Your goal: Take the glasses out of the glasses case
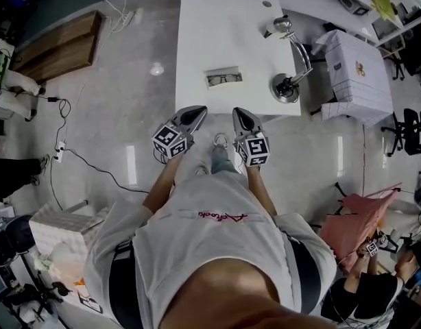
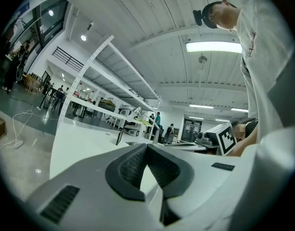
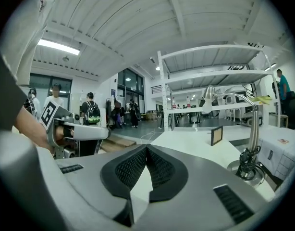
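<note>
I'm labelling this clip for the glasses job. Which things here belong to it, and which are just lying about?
For the job: glasses case, open on the white table; glasses inside it; left gripper; right gripper.
Lying about: desk lamp; floor cables; wooden platform.

A white table (image 1: 197, 40) stood on a glossy, pale grey floor (image 1: 128, 108), with a pale grey glasses case (image 1: 224, 77) on it. The left gripper (image 1: 201, 110) and right gripper (image 1: 236, 111) were silver-grey with black, grid-textured pads (image 3: 130, 170), each bearing a cube (image 1: 171, 141) of black-and-white square markers. The person's pale shirt (image 1: 210, 245) carried red lettering. A wooden platform (image 1: 56, 46) was brown and a cloth (image 1: 358, 218) pink.
</note>
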A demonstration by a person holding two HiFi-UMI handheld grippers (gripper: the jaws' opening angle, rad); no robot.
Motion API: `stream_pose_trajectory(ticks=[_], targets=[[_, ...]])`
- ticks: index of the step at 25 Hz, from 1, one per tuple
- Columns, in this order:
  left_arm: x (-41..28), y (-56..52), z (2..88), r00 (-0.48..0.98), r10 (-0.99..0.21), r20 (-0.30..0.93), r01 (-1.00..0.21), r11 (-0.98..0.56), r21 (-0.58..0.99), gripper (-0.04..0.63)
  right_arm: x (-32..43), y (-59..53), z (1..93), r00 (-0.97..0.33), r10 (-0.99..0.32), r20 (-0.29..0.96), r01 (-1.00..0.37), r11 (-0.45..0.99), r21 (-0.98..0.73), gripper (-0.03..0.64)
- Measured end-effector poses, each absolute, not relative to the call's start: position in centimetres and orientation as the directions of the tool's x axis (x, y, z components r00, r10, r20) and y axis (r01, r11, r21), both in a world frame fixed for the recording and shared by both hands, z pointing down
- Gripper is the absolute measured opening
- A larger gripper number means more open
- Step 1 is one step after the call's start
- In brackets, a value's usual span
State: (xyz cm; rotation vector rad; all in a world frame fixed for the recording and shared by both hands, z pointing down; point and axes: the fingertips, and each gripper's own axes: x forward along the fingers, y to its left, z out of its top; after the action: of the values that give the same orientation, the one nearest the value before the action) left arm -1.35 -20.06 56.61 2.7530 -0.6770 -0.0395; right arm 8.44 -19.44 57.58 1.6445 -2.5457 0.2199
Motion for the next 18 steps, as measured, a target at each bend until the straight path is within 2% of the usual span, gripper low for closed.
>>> stream_pose_trajectory(ticks=[18], targets=[[2.8, -31.4, 54.3, 0.834, -0.550, 0.038, -0.542, -0.805, 0.243, 0.003, 11.9, -32.0, 54.8, -0.526, -0.844, 0.099, -0.850, 0.524, -0.048, 0.023]])
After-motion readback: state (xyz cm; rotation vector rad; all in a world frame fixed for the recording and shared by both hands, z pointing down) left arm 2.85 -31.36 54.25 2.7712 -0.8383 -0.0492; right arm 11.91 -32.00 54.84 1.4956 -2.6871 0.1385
